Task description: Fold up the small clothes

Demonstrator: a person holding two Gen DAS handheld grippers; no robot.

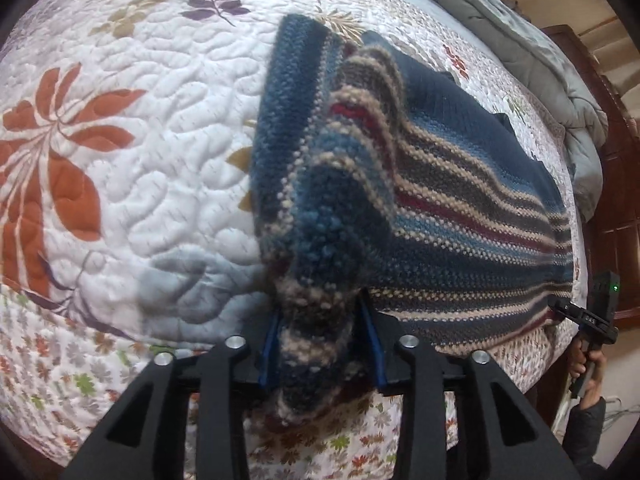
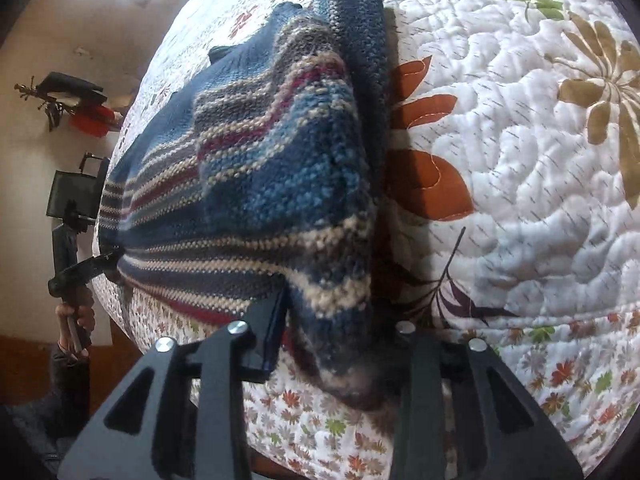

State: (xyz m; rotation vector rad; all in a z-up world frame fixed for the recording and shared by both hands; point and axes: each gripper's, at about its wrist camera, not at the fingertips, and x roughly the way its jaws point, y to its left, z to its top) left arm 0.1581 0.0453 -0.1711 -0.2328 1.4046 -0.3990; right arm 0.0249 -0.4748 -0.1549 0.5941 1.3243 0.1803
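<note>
A small striped knit sweater (image 1: 440, 200), blue with tan, grey and red stripes, lies on the quilted bed, its near hem lifted. My left gripper (image 1: 320, 332) is shut on the bunched left hem corner. My right gripper (image 2: 340, 332) is shut on the right hem corner of the same sweater (image 2: 260, 168). The hem is stretched between the two grippers. The right gripper also shows at the right edge of the left wrist view (image 1: 560, 306). The left gripper shows at the left edge of the right wrist view (image 2: 108, 260). A folded sleeve part lies on the sweater's body.
The bed carries a white quilt (image 1: 140, 160) with orange, purple and olive leaf prints. A grey duvet (image 1: 540, 52) is heaped at the far side. Dark wooden furniture (image 1: 616, 200) stands beyond the bed. A wall with hung items (image 2: 68, 100) is left of the bed.
</note>
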